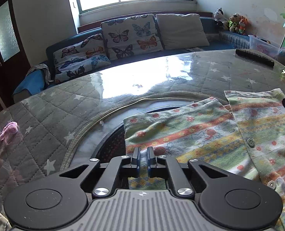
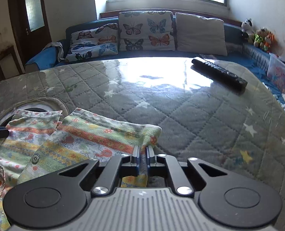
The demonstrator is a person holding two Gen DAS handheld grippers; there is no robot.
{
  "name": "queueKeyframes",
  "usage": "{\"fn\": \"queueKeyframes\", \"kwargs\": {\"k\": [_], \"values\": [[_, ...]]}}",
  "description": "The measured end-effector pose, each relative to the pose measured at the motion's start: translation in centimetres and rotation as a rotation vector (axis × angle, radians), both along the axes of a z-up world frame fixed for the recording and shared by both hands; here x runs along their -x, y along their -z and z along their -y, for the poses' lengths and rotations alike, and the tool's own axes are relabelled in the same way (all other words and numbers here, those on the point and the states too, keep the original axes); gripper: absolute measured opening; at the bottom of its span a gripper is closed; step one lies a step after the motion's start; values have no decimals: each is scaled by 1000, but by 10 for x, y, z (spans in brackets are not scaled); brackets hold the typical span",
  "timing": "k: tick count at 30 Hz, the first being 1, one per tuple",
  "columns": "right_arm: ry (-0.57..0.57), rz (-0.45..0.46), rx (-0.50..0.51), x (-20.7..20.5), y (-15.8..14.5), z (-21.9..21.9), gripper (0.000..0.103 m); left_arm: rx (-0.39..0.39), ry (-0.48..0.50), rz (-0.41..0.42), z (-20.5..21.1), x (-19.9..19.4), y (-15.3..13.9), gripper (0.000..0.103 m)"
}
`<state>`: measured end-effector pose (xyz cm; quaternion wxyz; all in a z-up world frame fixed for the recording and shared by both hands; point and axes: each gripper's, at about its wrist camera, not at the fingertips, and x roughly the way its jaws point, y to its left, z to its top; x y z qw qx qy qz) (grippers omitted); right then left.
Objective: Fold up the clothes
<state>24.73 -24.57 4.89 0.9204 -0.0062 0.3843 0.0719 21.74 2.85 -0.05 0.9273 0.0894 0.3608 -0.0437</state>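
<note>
Garment (image 2: 96,134) edges pinched; table (image 2: 200,115) beyond open.

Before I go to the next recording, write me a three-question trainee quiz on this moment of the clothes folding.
1. True or false: both grippers are shut on the striped garment.
2. Which thing lies on the far right part of the table? A) remote control B) mug C) book
3. Fill in: the cushions on the sofa behind the table are printed with ____.

Key: 1. True: the left gripper and the right gripper each pinch an edge of the garment. 2. A, the remote control. 3. Butterflies, on the butterfly cushions.
</note>
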Motion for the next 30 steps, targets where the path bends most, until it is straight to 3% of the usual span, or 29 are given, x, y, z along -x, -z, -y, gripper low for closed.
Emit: {"fn": "queueKeyframes", "kwargs": {"k": [13,20,23,26,27,29,30], "values": [[-23,1,58,-26,3,-12,4,-13,-30,9,-1,-9,0,5],[-31,13,71,-12,-5,-16,14,-13,-48,6,-4,-6,-3,7],[-106,12,59,14,-12,-24,39,-10,-44,17,-2,4,-10,8],[-184,1,45,43,-15,-36,54,-5,-8,35,7,24,-18,12],[-210,-8,40,54,-14,-41,58,-5,6,41,10,31,-21,16],[-249,-16,41,71,-12,-49,62,-6,39,56,19,48,-24,39],[-279,-19,45,84,-10,-55,67,-6,57,65,24,57,-26,42]]}}
